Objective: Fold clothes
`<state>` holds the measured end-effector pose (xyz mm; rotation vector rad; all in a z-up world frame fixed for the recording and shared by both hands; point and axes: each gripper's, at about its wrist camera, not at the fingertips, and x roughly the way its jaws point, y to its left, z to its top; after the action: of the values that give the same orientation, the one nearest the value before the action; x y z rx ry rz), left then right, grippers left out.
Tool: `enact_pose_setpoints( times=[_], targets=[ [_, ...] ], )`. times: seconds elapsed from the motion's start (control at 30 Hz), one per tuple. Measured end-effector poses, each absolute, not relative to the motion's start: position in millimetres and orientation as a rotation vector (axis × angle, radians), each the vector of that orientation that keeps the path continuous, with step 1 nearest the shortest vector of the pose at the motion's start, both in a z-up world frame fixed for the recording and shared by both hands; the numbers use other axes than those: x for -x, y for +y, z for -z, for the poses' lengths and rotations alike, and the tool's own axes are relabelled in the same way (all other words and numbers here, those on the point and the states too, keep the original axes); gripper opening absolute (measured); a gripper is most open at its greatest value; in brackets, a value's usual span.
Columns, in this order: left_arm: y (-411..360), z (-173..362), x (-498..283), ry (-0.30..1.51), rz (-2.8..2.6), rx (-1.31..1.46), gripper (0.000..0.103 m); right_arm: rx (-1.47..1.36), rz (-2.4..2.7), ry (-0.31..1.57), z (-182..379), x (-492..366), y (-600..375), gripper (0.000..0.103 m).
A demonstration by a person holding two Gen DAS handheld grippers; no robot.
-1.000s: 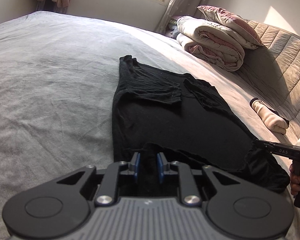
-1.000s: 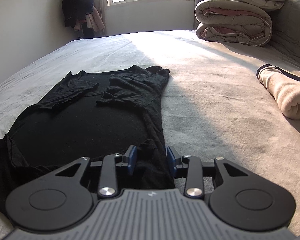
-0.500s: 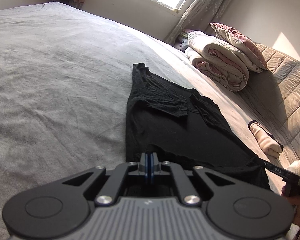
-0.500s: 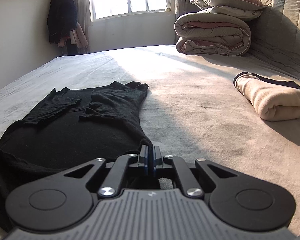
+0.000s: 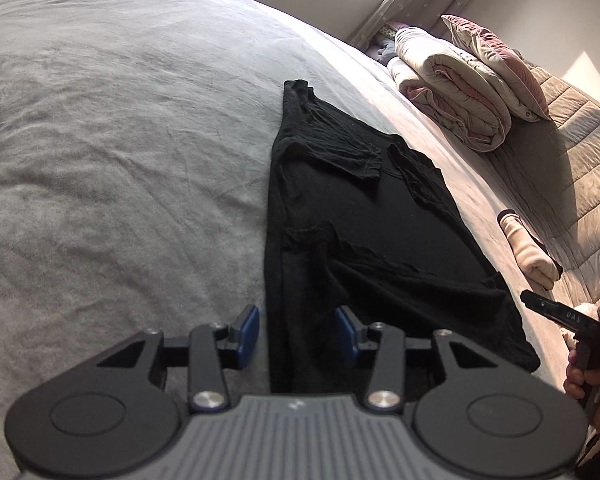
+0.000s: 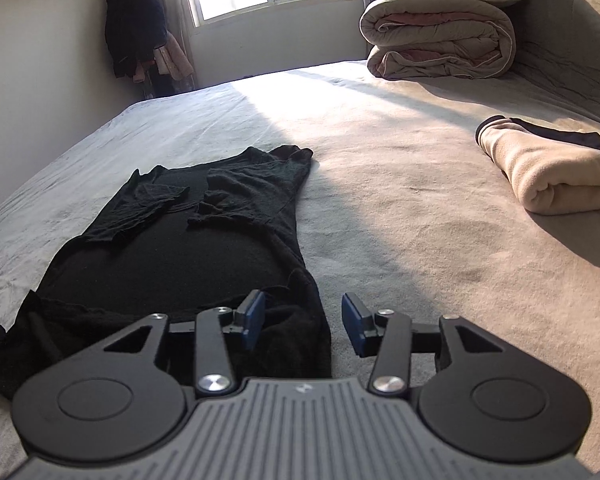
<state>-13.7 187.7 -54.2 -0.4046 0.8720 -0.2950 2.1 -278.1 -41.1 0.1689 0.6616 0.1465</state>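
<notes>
The left gripper [image 5: 298,330] is held with its fingers wide apart, and the near left corner of the black T-shirt [image 5: 364,216] lies between them, ungripped. The right gripper [image 6: 303,322] is spread wide too, at the near right corner. The long axis of the shirt runs straight away from both, on the grey bedsheet [image 5: 120,152]. The knit is thin, limp and wrinkled, with both sleeves laid inward. Further off, a rolled cream garment [image 6: 548,172] and a folded quilt [image 6: 440,40] are seen.
</notes>
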Motion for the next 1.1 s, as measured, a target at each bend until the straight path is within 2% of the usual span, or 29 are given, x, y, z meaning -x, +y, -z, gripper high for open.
enact_pose_setpoints(
  times=[0.47,0.7,0.73,0.77,0.8,0.83,0.87,0.97,1.1],
  targets=[
    [201.6,69.9,46.0,1.033,0.314,0.734,0.047,-0.592,-0.139,0.899,51.4,51.5,-325.1,0.047],
    [193.1,61.4,56.7,0.963,0.213,0.696,0.048,-0.773,-0.162,0.886,69.1,49.4,-321.2,0.047],
    [191.9,60.2,58.2,0.953,0.199,0.690,0.035,-0.780,-0.150,0.870,71.0,48.3,-320.2,0.042],
    [190.7,58.9,59.8,0.942,0.185,0.684,0.017,-0.785,-0.137,0.856,72.5,47.1,-319.2,0.034],
    [189.5,57.7,61.3,0.932,0.170,0.679,0.001,-0.780,-0.116,0.850,72.8,46.2,-319.3,0.013],
    [188.3,56.5,62.9,0.922,0.156,0.673,0.001,-0.789,-0.096,0.840,72.9,46.3,-321.3,0.008],
    [187.1,55.2,64.4,0.911,0.142,0.667,0.001,-0.813,-0.074,0.826,72.0,48.4,-325.4,0.006],
    [183.4,51.5,69.0,0.880,0.099,0.649,0.001,-0.844,-0.034,0.796,63.3,56.6,-337.2,0.006],
    [188.2,58.9,69.1,0.948,0.108,0.605,0.001,-0.799,-0.055,0.813,55.4,64.3,-339.8,0.005]
  ],
)
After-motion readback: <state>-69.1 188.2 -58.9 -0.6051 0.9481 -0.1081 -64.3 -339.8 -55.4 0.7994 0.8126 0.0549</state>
